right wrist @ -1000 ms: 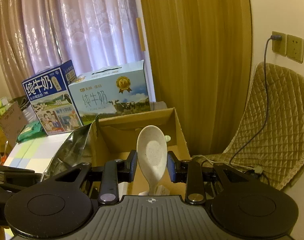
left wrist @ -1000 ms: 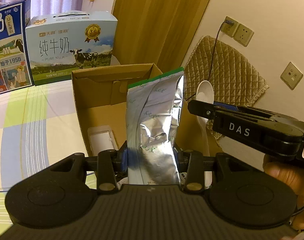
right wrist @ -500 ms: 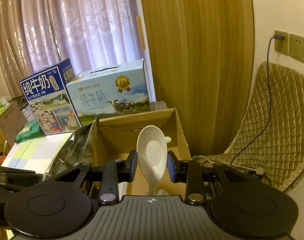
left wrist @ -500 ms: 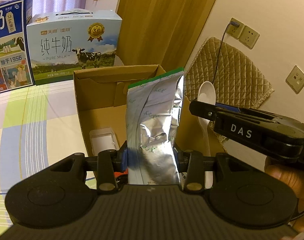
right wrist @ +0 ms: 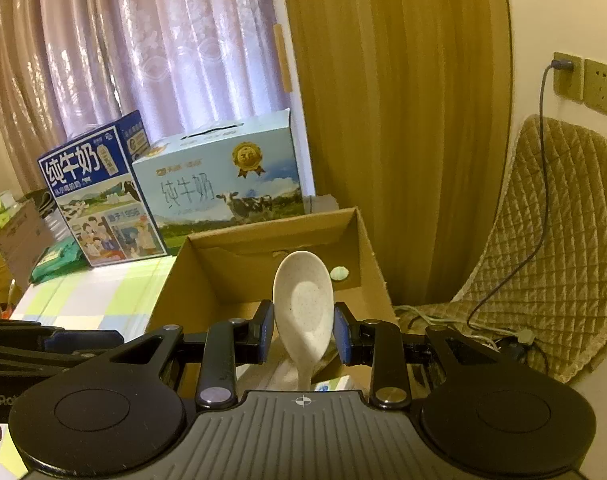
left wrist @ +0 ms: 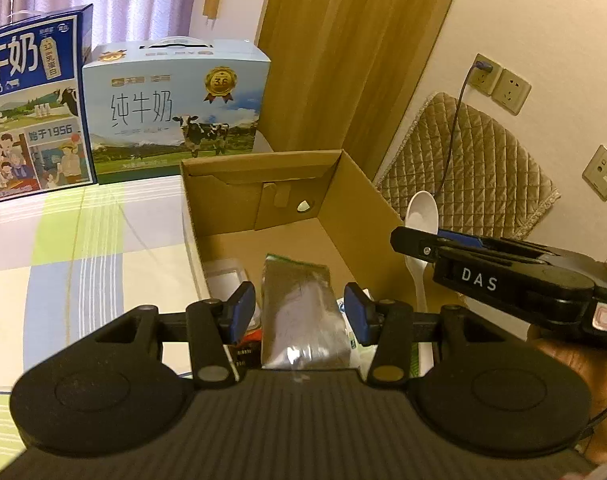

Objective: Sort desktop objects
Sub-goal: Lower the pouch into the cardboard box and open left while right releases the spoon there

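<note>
The left hand-held gripper (left wrist: 299, 312) stands open above the near part of the box (left wrist: 367, 196), and its blue pads are apart from the foil bag (left wrist: 303, 312), which lies flat inside the box between them and below them. It looks that the bag is released, so this step of the sorting seems finished for the left side. Beside the bag, in the box, there is a white tray (left wrist: 223, 280) and some small packets that I cannot identify. The right hand-held gripper (right wrist: 303, 332) is over the same box, nearer to its right wall, with a white spoon (right wrist: 303, 308) standing upright between its fingers; in the left view the spoon (left wrist: 421, 216) rises above the finger of this gripper. The pads seem slightly away from the bowl of the spoon, and the handle goes down out of sight, so I cannot tell if the spoon is held or already free. The next move, I judge, is to put the spoon down inside the box, on a free place of its floor beyond the bag, and then to lift both grippers away without touching the walls. Two milk cartons (left wrist: 175, 108) stand behind the box on the bench (left wrist: 83, 240).
</note>
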Available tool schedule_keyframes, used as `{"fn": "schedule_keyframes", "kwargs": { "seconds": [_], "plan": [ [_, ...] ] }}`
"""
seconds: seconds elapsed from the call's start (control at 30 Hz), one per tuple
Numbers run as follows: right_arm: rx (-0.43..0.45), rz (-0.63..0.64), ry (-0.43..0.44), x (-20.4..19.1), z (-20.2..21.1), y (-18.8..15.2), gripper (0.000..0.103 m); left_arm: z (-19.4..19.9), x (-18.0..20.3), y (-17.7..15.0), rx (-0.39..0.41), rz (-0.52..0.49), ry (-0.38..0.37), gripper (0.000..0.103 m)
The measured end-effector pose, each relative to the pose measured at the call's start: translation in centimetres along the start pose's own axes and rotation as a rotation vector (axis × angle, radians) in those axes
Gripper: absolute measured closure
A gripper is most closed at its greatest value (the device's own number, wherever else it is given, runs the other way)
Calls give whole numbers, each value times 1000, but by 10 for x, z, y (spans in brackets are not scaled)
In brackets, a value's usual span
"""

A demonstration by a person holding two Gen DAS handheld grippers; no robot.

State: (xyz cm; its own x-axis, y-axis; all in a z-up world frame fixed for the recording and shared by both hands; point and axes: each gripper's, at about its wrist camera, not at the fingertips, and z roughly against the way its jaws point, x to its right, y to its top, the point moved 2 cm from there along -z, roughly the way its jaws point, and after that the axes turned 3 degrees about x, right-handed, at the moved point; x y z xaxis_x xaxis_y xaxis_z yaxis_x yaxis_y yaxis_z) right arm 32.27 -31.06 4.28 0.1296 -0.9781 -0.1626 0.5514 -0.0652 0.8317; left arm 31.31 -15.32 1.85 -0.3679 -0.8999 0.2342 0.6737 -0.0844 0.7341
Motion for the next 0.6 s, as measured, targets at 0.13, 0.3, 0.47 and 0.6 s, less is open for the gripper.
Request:
{"fn": "schedule_keyframes", "kwargs": {
  "seconds": [0.13, 0.3, 0.47, 0.6],
  "plan": [
    [5, -25, 22, -3, -3, 1, 73, 4, -6, -4, 6, 5, 6, 54],
    [37, -54, 11, -1, 1, 4, 43, 9, -11, -9, 0, 2, 12, 48],
    [38, -44, -5, 1, 12, 2, 41, 18, -16, -16, 0, 17, 17, 36],
    [50, -44, -16, 3, 29, -3, 31, 31, -18, -24, 8, 26, 25, 23]
  ]
}}
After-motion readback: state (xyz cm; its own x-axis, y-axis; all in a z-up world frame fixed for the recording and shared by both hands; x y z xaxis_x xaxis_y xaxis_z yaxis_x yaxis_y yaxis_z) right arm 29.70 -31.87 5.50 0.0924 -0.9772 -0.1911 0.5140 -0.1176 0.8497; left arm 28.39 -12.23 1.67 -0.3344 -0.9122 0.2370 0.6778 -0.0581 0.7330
